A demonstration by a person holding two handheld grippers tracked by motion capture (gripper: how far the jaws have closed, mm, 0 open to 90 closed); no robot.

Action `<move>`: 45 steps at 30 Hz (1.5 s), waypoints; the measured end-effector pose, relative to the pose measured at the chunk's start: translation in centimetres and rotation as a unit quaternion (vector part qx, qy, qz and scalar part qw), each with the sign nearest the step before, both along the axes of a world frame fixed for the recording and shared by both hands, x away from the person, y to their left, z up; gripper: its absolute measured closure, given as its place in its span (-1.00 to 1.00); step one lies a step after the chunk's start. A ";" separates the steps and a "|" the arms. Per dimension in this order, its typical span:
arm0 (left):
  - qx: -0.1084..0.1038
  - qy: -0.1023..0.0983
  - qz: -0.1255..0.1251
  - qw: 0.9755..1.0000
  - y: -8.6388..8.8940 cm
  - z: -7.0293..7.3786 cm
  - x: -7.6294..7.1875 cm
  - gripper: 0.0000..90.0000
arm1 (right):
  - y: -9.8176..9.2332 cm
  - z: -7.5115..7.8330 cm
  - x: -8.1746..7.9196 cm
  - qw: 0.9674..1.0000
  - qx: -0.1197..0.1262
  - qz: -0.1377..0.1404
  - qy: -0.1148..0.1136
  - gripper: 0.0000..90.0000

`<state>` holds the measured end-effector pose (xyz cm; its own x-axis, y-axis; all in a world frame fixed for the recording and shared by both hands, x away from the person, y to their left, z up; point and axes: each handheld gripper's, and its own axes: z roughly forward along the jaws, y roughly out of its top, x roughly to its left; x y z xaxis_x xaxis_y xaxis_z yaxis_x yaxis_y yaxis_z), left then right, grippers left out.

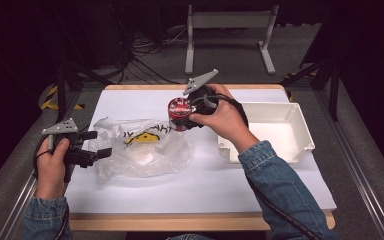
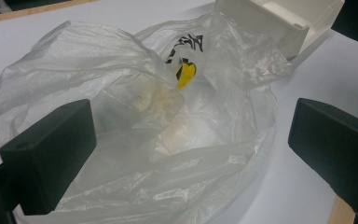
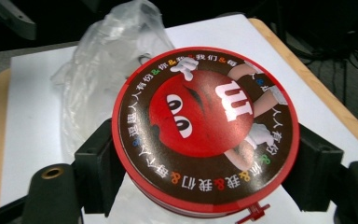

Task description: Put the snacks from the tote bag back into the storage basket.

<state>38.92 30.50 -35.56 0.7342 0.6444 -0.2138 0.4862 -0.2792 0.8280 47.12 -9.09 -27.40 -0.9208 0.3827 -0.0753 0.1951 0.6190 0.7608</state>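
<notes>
Above the bag (image 1: 140,150), right tool (image 1: 192,112) clamping red tin (image 1: 180,112), base hidden, left tool (image 1: 95,145) wide open, empty.

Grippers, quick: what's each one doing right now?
Left gripper: open, fingers either side of the clear crumpled plastic bag, holding nothing.
Right gripper: closed on the round red candy tin.

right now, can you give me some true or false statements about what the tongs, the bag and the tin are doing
1. The right tongs are shut on the red candy tin. True.
2. The left tongs grip the plastic bag. False: they are open, with the bag lying between and beyond them.
3. The tin sits in the white tray. False: it is held above the table, beside the bag.
4. The white tray is at the table's right side. True.
5. The bag is clear with a yellow and black print. True.
</notes>
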 end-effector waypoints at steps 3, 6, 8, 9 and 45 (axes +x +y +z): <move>0.000 0.003 -0.001 1.000 0.0 0.0 -0.1 -0.96 | -1.5 0.4 0.6 1.000 -0.001 -0.016 -0.004 -0.45; 0.000 0.003 0.002 1.000 0.1 0.0 -0.1 -0.96 | -2.9 0.6 1.1 1.000 -0.002 -0.031 -0.002 -0.45; -0.001 0.002 0.001 1.000 0.1 0.0 -0.1 -0.96 | -3.7 0.5 1.3 0.999 -0.002 -0.041 -0.001 -0.46; 0.001 0.002 -0.001 1.000 0.0 0.0 -0.1 -0.96 | -4.1 0.4 1.4 0.999 -0.003 -0.046 -0.002 -0.46; 0.006 -0.013 0.024 1.000 1.0 -0.5 -1.6 -0.94 | -14.9 -3.9 6.0 0.990 -0.023 -0.140 0.013 -0.45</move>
<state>37.30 31.47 -36.08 0.7076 0.6813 -0.1875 0.4776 -0.2656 0.8375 53.09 -24.00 -31.33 -0.7808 0.6201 -0.0768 0.3824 0.5714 0.7261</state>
